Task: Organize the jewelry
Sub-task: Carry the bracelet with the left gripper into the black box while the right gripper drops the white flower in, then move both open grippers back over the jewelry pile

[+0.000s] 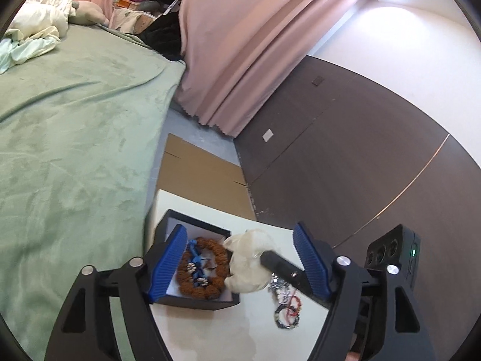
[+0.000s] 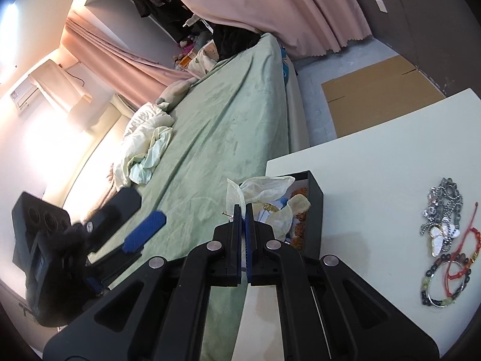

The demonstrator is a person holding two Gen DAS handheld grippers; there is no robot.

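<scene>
A: Taking the black box (image 1: 192, 297) as anchor. Left of it you've got the bed with the green blanket (image 1: 75, 150), crumpled pale bedding (image 1: 36, 30) at its far end. The box sits at the table's bed-side corner.

B: Table surface?

A: Cream-white tabletop (image 1: 228, 331), mostly bare. Beyond the box, flat cardboard (image 1: 198, 168) on a grey floor. Further back, pink curtains (image 1: 255, 45); right of the box, a dark brown wall panel (image 1: 360, 150) under a white wall.

B: What's in the box?

A: Brown beaded bracelet (image 1: 210, 276) on a white liner, blue cord and small pale beads at its centre.

B: Your left gripper?

A: Left gripper (image 1: 240, 267) is wide open, nothing pinched. Its blue pads (image 1: 168, 261) straddle the box and pouch without touching either.

B: Right one?

A: Right gripper (image 2: 243, 219) is clamped fully closed on the sheer cream pouch (image 2: 264, 186), held over the box's open top. A thin gold-headed pin or string end pokes out beside the fingers; can't tell which.

B: Rest of the jewelry?

A: Right of the box, well apart, on the tabletop: a pile of loose jewelry (image 2: 445, 234), with a silver chain, white butterfly piece, red cord and dark bead bracelets, tangled together. Not in the box.
</scene>
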